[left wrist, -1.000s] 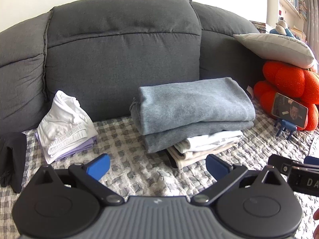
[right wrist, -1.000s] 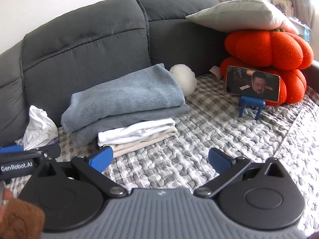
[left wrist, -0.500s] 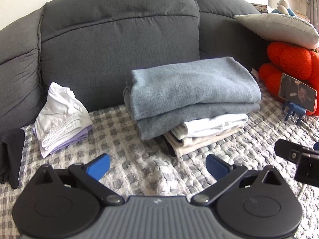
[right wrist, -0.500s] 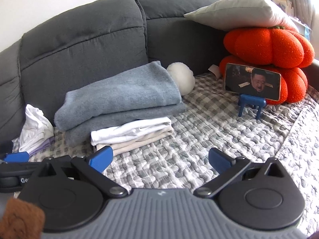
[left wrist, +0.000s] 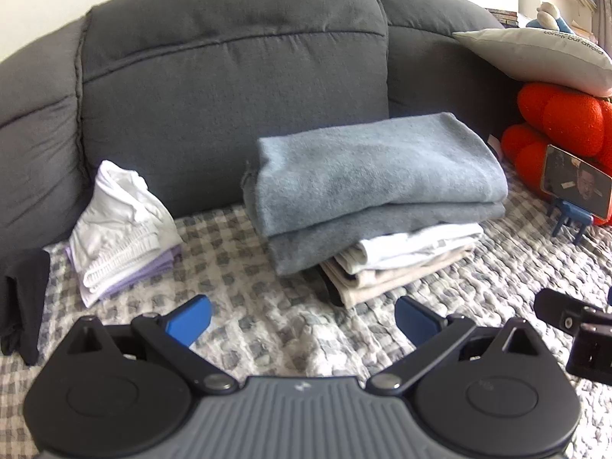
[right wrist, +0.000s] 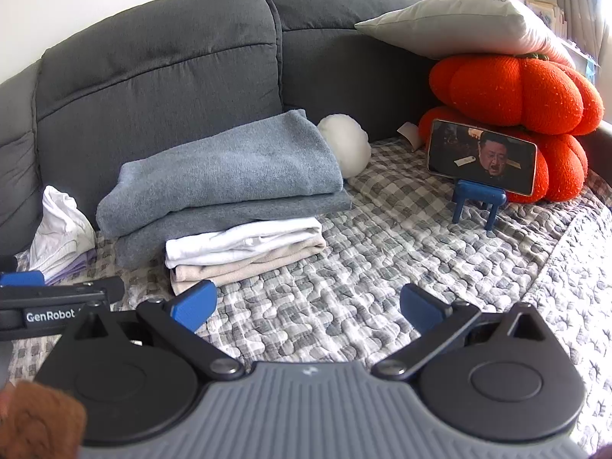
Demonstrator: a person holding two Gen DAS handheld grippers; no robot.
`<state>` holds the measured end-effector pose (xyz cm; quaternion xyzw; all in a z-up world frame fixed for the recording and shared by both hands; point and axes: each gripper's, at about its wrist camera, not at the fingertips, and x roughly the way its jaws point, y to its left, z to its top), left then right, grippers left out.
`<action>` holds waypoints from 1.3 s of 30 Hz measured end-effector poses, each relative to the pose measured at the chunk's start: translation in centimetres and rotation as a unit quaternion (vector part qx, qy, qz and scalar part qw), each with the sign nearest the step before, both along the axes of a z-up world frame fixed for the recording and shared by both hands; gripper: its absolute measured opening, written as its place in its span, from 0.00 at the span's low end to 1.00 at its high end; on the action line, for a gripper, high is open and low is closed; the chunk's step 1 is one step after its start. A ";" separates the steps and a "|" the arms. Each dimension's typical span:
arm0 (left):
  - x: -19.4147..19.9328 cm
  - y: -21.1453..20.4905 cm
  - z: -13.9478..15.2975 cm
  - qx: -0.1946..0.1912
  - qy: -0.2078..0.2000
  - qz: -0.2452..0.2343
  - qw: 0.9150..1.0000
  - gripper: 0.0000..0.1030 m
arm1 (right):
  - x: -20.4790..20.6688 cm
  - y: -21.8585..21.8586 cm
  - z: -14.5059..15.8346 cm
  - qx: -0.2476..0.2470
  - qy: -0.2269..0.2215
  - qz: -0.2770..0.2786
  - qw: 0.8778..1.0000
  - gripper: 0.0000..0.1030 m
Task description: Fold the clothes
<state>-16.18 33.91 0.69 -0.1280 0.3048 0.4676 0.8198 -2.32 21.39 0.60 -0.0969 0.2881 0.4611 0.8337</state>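
On the sofa's checked cover (left wrist: 267,329) sits a folded clothes stack (left wrist: 375,191); left gripper (left wrist: 302,315) and right gripper (right wrist: 308,304) hover with jaws spread wide, empty.

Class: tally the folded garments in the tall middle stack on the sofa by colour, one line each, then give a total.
Grey-blue garments: 2
White garment: 1
Beige garment: 1
Total: 4

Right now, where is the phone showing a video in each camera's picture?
Left wrist view: the phone sits at the far right edge, on its blue stand.
Right wrist view: the phone is right of centre, upper half.
Shared landmark: the orange pumpkin cushion directly behind it.
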 end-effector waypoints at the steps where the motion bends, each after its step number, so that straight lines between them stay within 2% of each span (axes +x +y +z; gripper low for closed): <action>1: 0.0 0.0 0.0 0.000 0.001 -0.001 1.000 0.99 | 0.0 0.0 0.0 0.000 -0.001 0.000 1.000 1.00; 17: 0.0 -0.1 -0.2 0.008 0.007 -0.006 1.000 0.99 | -0.2 0.2 0.0 -0.007 -0.008 0.000 1.000 1.00; 28: 0.2 0.1 -0.1 -0.004 -0.003 -0.007 1.000 0.99 | -0.3 0.4 -0.1 -0.011 -0.011 0.002 1.000 1.00; 39: 0.5 0.0 -0.4 -0.001 0.008 -0.005 1.000 0.99 | -0.4 0.5 -0.2 -0.012 -0.011 0.005 1.000 1.00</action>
